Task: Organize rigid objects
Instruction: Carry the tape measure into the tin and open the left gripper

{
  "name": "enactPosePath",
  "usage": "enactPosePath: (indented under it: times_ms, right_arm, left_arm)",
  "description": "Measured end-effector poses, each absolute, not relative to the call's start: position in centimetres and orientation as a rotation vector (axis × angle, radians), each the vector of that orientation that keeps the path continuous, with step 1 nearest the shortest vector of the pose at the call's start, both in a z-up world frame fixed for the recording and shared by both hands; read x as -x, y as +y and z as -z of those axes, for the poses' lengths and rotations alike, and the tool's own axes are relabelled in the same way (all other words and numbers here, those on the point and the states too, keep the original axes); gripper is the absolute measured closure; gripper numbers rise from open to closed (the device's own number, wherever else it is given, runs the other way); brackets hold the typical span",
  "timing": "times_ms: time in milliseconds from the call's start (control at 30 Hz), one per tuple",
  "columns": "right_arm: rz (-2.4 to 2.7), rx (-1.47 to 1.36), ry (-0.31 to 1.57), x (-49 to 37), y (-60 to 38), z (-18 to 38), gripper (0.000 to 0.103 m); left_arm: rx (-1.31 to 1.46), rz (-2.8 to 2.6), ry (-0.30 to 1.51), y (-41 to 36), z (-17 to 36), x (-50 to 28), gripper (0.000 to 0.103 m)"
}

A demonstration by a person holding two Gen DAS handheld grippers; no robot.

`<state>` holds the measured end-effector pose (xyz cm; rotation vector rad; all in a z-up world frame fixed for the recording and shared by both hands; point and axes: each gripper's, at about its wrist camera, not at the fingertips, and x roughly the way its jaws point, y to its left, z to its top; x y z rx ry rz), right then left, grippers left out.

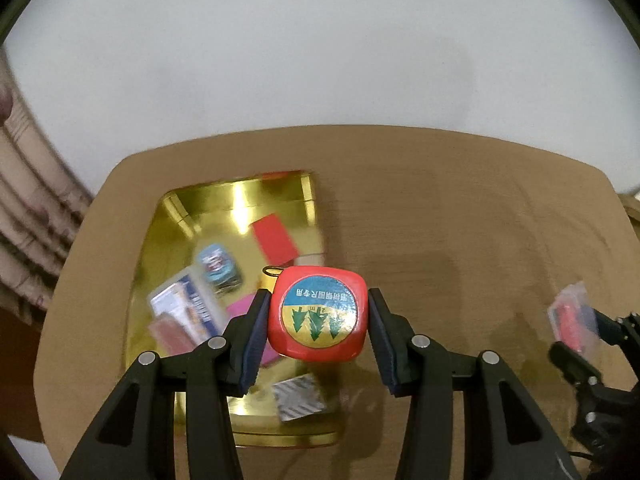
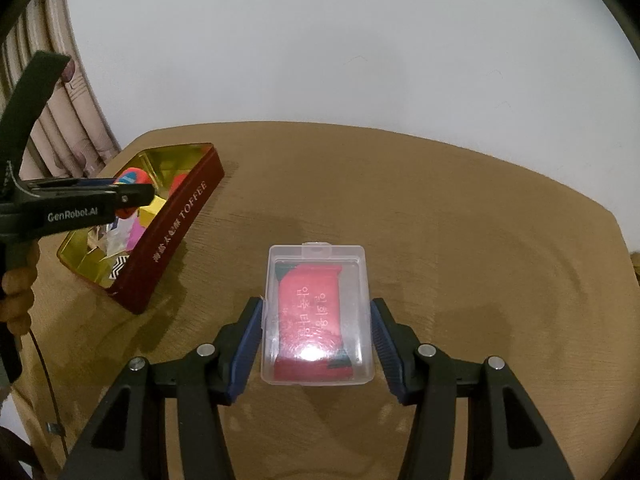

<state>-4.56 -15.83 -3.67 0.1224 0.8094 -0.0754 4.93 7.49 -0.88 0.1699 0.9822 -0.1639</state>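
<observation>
Tape measure over the tin, card box between the other jaws

Left gripper (image 1: 318, 322) is clamped on a red tape measure (image 1: 318, 314), its blue pads pressed against both sides. The round label on the tape measure's face shows green tree shapes on a yellow and blue ground, with Chinese characters along the blue band. It hangs above the near right edge of an open gold-lined tin (image 1: 176, 216) on the brown table (image 1: 460, 220). Inside the tin lie a red card, a small blue packet, a pink piece and a black-and-white zigzag-patterned packet, all blurred.

Seen from the right wrist, the tin's dark red outer wall reads "TOPPEE" after a few Chinese characters, and the left gripper's side reads "GenRobot.AI".

Right gripper (image 2: 318, 336) grips a clear plastic box (image 2: 318, 314) above the table, well right of the tin. The box holds red cards printed with Korean writing.
</observation>
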Motion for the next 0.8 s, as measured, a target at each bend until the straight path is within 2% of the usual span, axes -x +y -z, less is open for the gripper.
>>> enactPosePath:
  times_ms: [400, 800]
  right_arm:
    - [0.061, -0.101, 0.810, 5.6, -14.9, 2.7, 0.048]
    - [0.056, -0.093, 0.819, 6.0, -13.9, 2.5, 0.048]
  left_arm:
    - [-0.113, 0.052, 1.023, 13.5, 2.0, -5.3, 0.059]
    - [-0.111, 0.026, 1.025, 14.6, 2.3, -5.4, 0.059]
